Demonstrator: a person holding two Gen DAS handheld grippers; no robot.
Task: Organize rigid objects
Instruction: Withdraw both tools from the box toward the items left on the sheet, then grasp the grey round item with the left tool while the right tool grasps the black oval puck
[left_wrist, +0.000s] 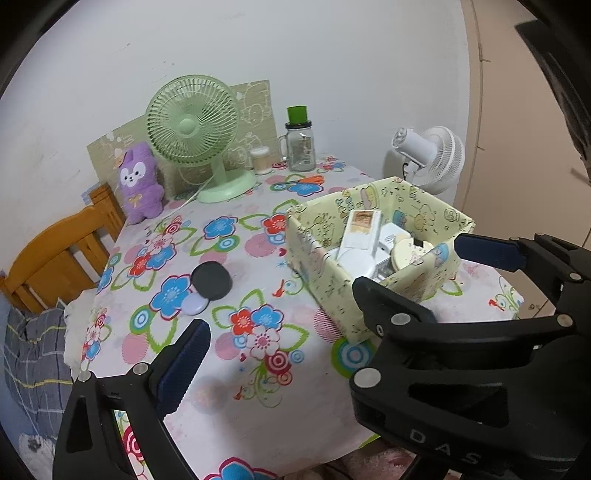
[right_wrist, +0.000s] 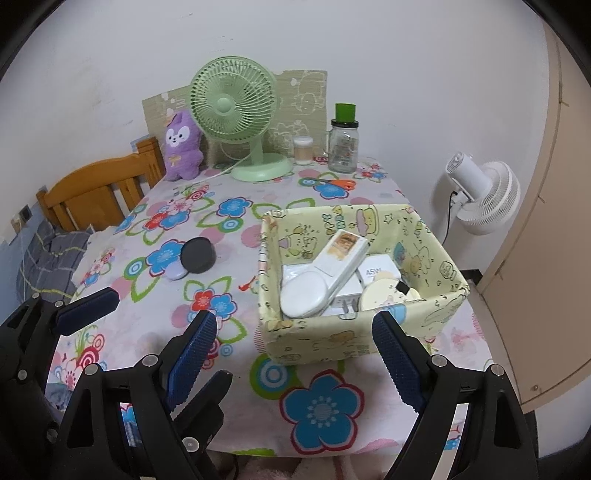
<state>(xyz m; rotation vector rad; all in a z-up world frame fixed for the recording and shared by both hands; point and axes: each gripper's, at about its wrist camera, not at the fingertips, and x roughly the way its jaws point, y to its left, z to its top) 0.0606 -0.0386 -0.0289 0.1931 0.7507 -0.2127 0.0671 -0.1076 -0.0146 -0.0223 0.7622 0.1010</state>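
A black round puck (left_wrist: 211, 280) (right_wrist: 197, 255) lies on the flowered tablecloth, resting against a small lilac oval case (left_wrist: 195, 304) (right_wrist: 176, 271). To their right stands a pale yellow cartoon-print box (left_wrist: 321, 280) (right_wrist: 314, 339). It holds a long white carton (right_wrist: 341, 258), a white oval case (right_wrist: 301, 295), a white charger (right_wrist: 378, 273) and a cream round compact (right_wrist: 384, 295). My left gripper (left_wrist: 295, 332) hovers open and empty above the table's near side; its right finger is hidden. My right gripper (right_wrist: 295, 321) (left_wrist: 410, 264) is open and empty just before the box's near wall.
At the back stand a green desk fan (right_wrist: 236, 110), a purple plush (right_wrist: 183, 147), a small swab jar (right_wrist: 303, 150) and a glass jar with a green cap (right_wrist: 344, 144). Orange scissors (right_wrist: 340, 183) lie nearby. A white fan (right_wrist: 480, 195) stands off the table's right; a wooden headboard (right_wrist: 92, 188) is left.
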